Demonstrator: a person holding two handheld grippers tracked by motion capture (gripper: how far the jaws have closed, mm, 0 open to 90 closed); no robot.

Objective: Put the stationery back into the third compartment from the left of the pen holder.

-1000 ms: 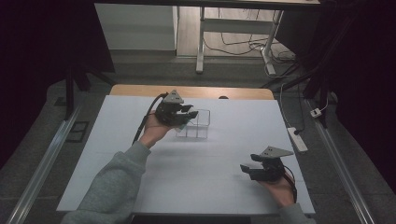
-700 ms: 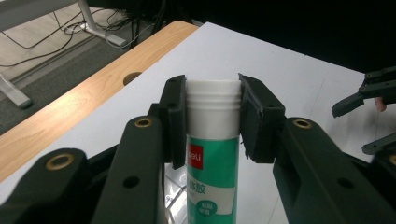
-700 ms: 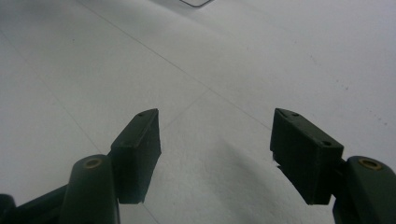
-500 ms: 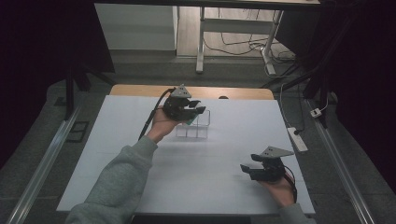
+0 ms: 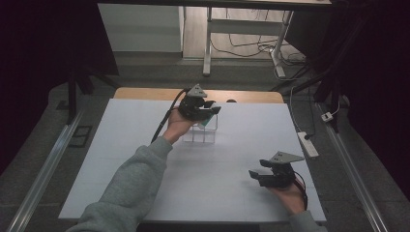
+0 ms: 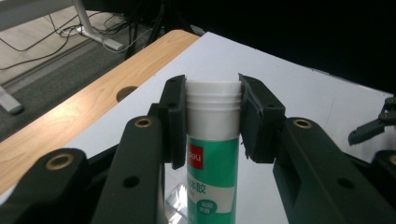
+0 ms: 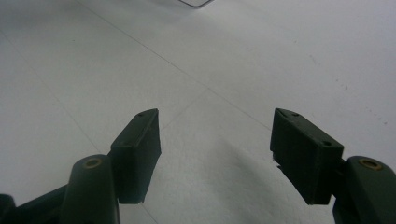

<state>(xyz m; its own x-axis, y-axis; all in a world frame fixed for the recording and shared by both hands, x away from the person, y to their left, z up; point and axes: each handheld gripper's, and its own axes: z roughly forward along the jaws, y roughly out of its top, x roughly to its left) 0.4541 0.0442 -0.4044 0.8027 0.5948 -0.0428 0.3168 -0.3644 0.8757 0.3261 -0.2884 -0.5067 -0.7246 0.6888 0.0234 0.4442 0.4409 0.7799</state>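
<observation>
My left gripper (image 6: pixel 212 119) is shut on the white cap end of a green-and-white glue stick (image 6: pixel 212 154), which stands upright between the pads. In the high view the left gripper (image 5: pixel 212 110) hovers over a clear plastic compartment box (image 5: pixel 200 134) near the table's far middle, with the glue stick (image 5: pixel 206 123) hanging down at the box's top. A corner of the clear box (image 6: pixel 175 205) shows just below the stick. My right gripper (image 5: pixel 254 176) rests low near the table's front right, jaws open and nothing between them (image 7: pixel 215 149); white tabletop lies under it.
The white table top (image 5: pixel 121 145) ends in a wooden strip with a round hole (image 6: pixel 126 92) at the far edge. Cables and a power strip (image 5: pixel 308 144) lie on the floor at the right. The right gripper (image 6: pixel 373 130) appears far off in the left gripper view.
My left hand has carried the glue stick a little to the right and farther away, over the clear box. The right hand has stayed put.
</observation>
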